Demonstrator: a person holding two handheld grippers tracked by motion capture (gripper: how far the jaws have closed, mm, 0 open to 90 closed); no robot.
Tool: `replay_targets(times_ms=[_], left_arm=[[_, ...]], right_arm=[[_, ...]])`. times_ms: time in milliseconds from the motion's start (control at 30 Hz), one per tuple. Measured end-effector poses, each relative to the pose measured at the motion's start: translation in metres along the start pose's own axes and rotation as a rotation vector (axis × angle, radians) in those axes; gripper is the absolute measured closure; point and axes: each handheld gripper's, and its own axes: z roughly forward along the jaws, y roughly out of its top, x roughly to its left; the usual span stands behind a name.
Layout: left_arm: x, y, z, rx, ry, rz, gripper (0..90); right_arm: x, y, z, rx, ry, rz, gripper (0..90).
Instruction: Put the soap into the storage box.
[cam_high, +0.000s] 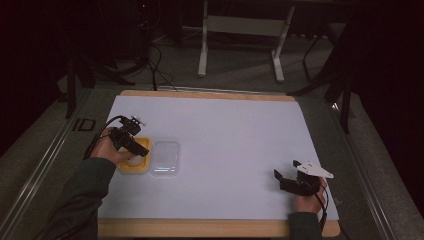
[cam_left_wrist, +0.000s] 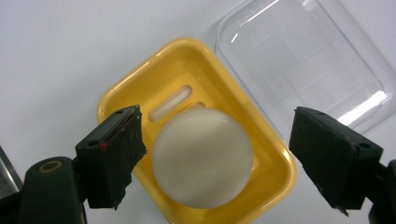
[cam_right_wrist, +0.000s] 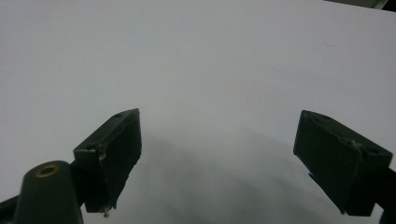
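Near the table's left edge, left gripper (cam_left_wrist: 215, 158), fingers wide, straddles a smooth white ball (cam_left_wrist: 202, 158) in a yellow tray (cam_left_wrist: 121, 93); right gripper (cam_right_wrist: 219, 163) fingers wide too.

A person's left hand (cam_high: 111, 149) holds the left gripper (cam_high: 140, 148) tilted downward, jaws spread wide. The right hand (cam_high: 306, 199), its sleeve at the near edge, holds the right gripper (cam_high: 281, 178) low and level, jaws likewise wide apart, well apart from the left.

Dim room: grey floor (cam_high: 240, 70) across the frame's top, a white-legged frame (cam_high: 204, 45) at upper centre, black cables (cam_high: 157, 65) at upper left.
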Motion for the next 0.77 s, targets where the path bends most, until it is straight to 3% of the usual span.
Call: replay_targets(times_ms=[200, 400, 767], left_arm=[[-0.005, 0.001, -0.004, -0.051, -0.01, 0.023, 20.9], [-0.019, 0.003, -0.006, -0.092, -0.025, 0.09, 21.1], [-0.044, 0.006, 0.004, -0.12, -0.08, 0.158, 21.9]], right_arm=[[0.0, 0.0, 0.0, 0.0, 0.0, 0.0, 14.8], [0.0, 0.0, 0.0, 0.0, 0.002, 0.001, 14.8], [-0.001, 0.0, 0.001, 0.005, 0.004, 0.006, 14.7]])
